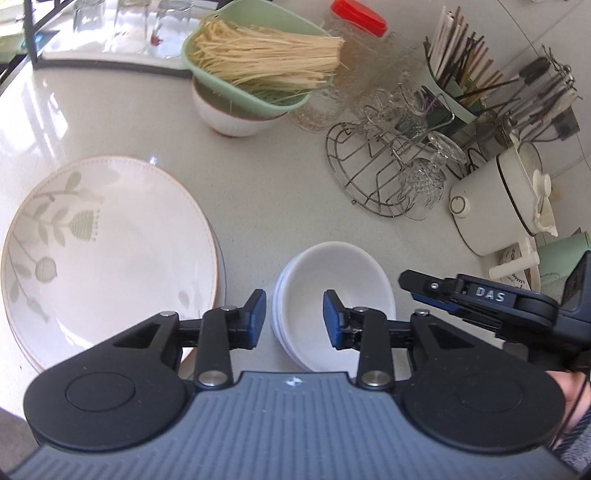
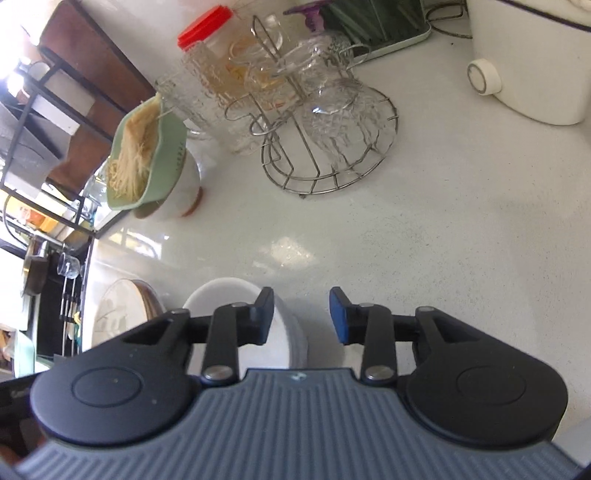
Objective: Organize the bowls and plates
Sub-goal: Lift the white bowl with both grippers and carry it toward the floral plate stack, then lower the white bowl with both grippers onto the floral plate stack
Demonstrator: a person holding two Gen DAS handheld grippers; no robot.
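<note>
Left tool (image 1: 294, 319): jaws wide, empty, straddling the near-left rim of stacked white bowls (image 1: 334, 295). Floral plates (image 1: 107, 254): stacked left of it. Right tool (image 2: 301, 315): wide, empty, bowls beneath its left finger. All on worktop (image 1: 258, 192).

The left claw's body hides the near rims of the plates (image 1: 110, 251) and stacked bowls (image 1: 332, 295); at 11 o'clock, glasses (image 1: 129, 22) are cut off.

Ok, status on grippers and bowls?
Left gripper open, straddling bowl stack rim. Right gripper open beside it. Plates stacked left. Nothing blocking.
</note>
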